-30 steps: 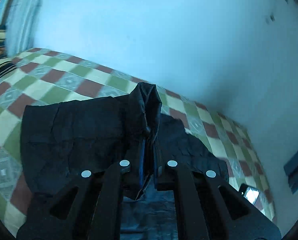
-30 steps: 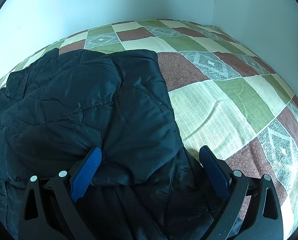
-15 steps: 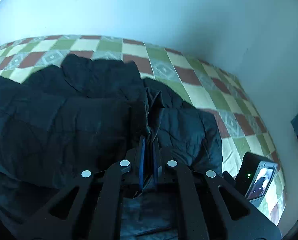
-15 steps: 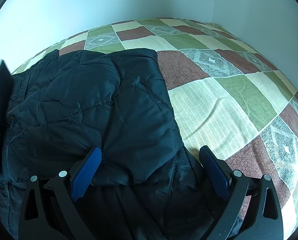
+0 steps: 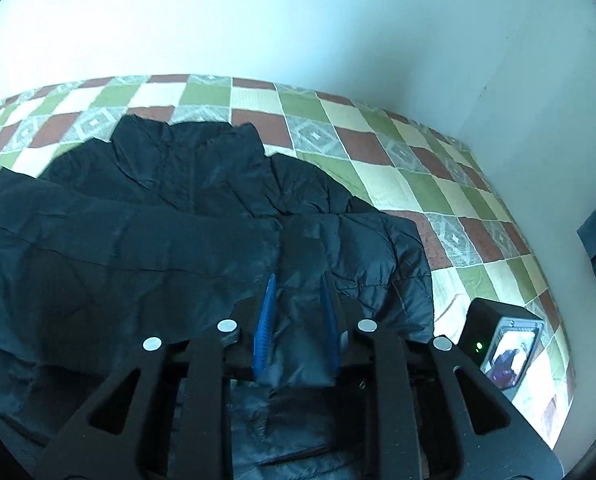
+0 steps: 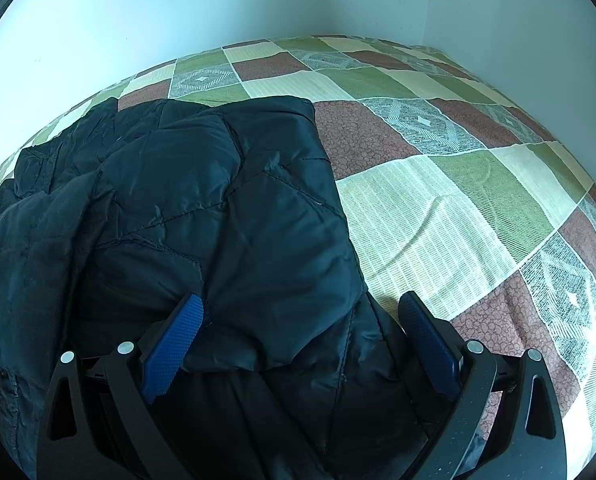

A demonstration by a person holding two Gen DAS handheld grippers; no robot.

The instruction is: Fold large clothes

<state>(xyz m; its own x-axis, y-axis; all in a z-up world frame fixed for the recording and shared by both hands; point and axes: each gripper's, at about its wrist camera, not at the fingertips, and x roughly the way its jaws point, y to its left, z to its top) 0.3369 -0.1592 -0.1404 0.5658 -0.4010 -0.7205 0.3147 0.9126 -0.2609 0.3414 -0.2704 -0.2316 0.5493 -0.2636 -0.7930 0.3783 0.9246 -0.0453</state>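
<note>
Quilted, glossy black jacket [image 6: 218,208] lies on checkered bedspread [image 6: 438,200].

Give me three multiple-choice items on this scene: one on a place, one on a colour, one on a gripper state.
1. Where does the black jacket lie?
A. on the checked bedspread
B. on a chair
C. on the floor

2. What colour are the fingertips of the right gripper?
A. red
B. blue
C. yellow

3. How do the jaws of the left gripper stand?
A. clamped on a fold
B. parted, over the jacket
C. out of view

Answers:
1 A: checked squares show around the jacket.
2 B: both pads are blue.
3 B: a gap shows between its pads.
</note>
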